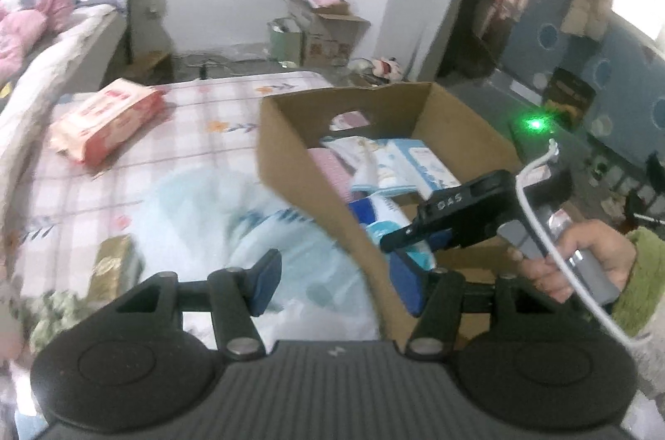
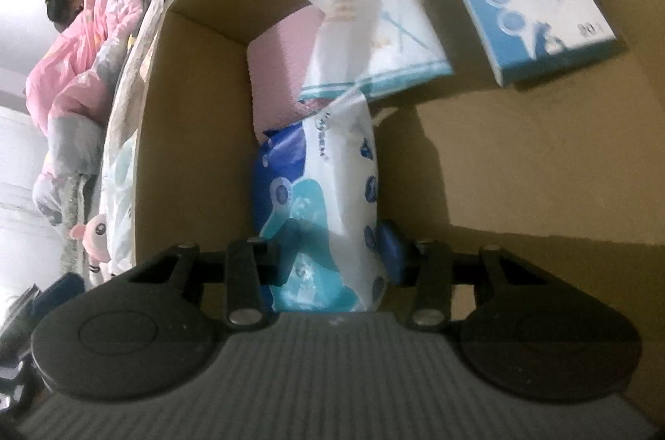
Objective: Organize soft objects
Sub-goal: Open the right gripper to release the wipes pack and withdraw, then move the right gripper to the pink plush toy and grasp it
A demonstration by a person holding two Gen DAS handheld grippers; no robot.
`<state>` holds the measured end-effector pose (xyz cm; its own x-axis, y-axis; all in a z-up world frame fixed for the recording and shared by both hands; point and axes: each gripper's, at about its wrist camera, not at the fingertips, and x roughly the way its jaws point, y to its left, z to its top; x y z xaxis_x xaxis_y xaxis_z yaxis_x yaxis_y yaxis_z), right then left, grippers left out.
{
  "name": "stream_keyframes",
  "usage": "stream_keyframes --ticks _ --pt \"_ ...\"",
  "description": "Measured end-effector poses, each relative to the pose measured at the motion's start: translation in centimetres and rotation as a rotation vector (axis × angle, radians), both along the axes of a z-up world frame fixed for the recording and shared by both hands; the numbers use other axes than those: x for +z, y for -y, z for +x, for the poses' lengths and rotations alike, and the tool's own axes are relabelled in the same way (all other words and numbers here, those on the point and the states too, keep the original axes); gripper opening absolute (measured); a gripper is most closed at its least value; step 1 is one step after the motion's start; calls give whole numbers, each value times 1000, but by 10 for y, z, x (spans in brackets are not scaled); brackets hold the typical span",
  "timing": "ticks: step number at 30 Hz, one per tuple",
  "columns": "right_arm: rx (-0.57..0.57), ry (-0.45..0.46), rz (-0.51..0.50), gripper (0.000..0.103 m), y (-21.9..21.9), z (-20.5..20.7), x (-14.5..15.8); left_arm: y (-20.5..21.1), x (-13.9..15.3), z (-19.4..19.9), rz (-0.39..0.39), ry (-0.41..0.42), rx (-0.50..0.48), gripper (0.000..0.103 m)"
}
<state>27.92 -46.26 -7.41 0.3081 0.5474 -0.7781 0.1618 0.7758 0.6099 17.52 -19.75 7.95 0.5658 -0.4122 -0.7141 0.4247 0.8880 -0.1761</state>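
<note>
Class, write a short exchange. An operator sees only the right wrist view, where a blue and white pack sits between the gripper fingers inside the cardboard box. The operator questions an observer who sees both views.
Operator: Is anything still left outside the box?
Observer: Yes, a red pack lies on the checked bedsheet, to the left of the box.
Operator: What is the left gripper doing?
Observer: The left gripper is open and holds nothing. A clear plastic bag lies beyond its fingers, beside the box.
</note>
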Motion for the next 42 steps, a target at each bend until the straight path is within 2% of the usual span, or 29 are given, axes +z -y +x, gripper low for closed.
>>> stream_keyframes --ticks 6,8,13,16,19,24,29,33,39,42 --pt "-30 21 -68 49 0 -9 12 -36 -9 -26 -13 12 49 65" --pt "-57 61 -97 58 5 -18 27 -51 -10 -38 -20 27 67 68" --pt "-109 229 -194 61 3 -49 86 -92 -5 -68 -22 82 109 74" --pt "-115 347 -151 61 -6 -73 121 -114 -5 -85 -6 103 149 74" --pt "-76 425 -67 61 -26 -96 141 -136 -9 -101 17 112 214 74" --pt "48 463 62 61 -91 -117 148 -167 -24 -120 39 85 304 74" --pt "183 406 204 58 -173 -119 131 -182 -40 -133 95 72 327 74" --pt "279 285 243 54 -235 -115 107 -193 -56 -138 103 38 334 74" --pt "337 178 223 51 -292 -116 83 -209 -72 -142 101 23 354 74" --pt "374 142 168 50 -316 -114 77 -212 -81 -139 117 8 346 74"
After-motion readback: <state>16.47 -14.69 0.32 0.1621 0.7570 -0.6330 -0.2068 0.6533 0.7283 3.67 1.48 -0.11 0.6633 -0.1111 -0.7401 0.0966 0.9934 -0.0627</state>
